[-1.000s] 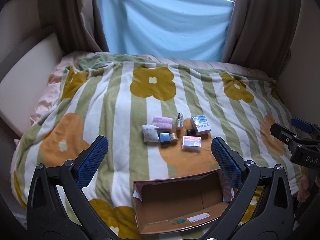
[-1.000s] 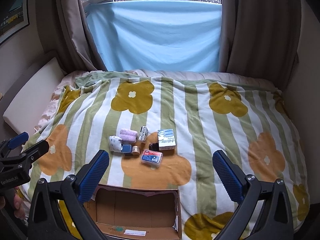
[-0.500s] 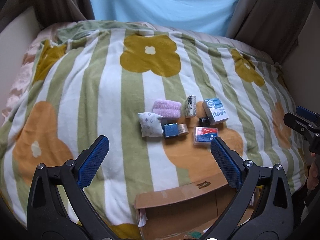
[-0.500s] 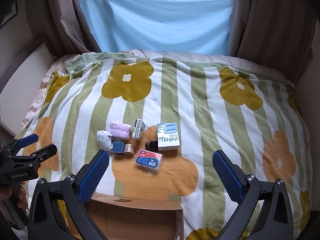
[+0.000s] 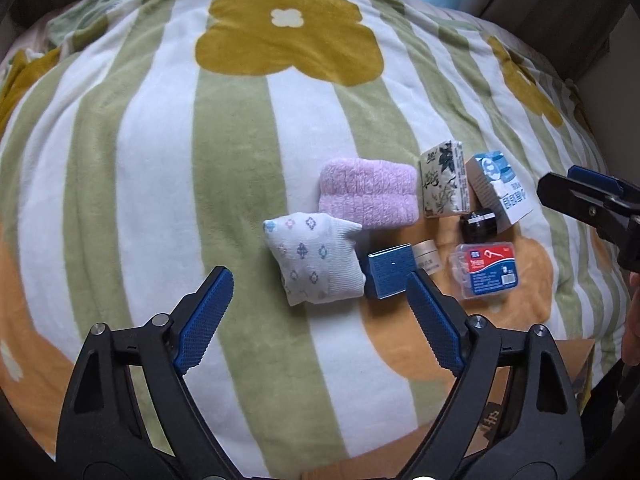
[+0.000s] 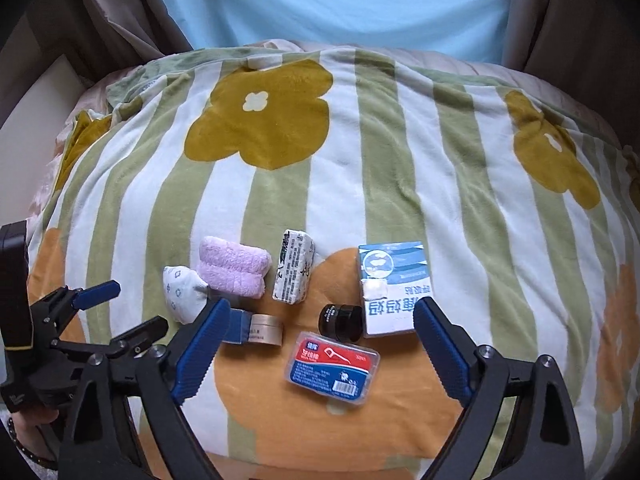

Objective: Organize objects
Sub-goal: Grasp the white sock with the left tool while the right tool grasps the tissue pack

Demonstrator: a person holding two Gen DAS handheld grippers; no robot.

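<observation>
A cluster of small items lies on the striped flower blanket (image 5: 160,184). It holds a white patterned sock bundle (image 5: 316,260), a pink towel (image 5: 370,190), a tissue pack (image 5: 442,184), a blue-white carton (image 6: 394,288), a black jar (image 6: 340,322), a small blue box (image 5: 392,270), a gold jar (image 6: 266,328) and a floss-pick case (image 6: 332,368). My left gripper (image 5: 319,280) hangs just above the sock bundle, jaws closing, pads clear of it. My right gripper (image 6: 322,308) hovers over the black jar and floss case, jaws closing, touching nothing.
A cardboard box edge (image 5: 496,396) shows at the near side of the blanket. Brown curtains (image 6: 580,12) and a light blue sheet (image 6: 320,0) stand behind the bed. A person's hand (image 6: 28,428) holds the left gripper's handle.
Both grippers have dropped and moved forward toward the item cluster, which now looks far larger. The cardboard box has slid almost out of view below. Both pairs of jaws have narrowed slightly.
</observation>
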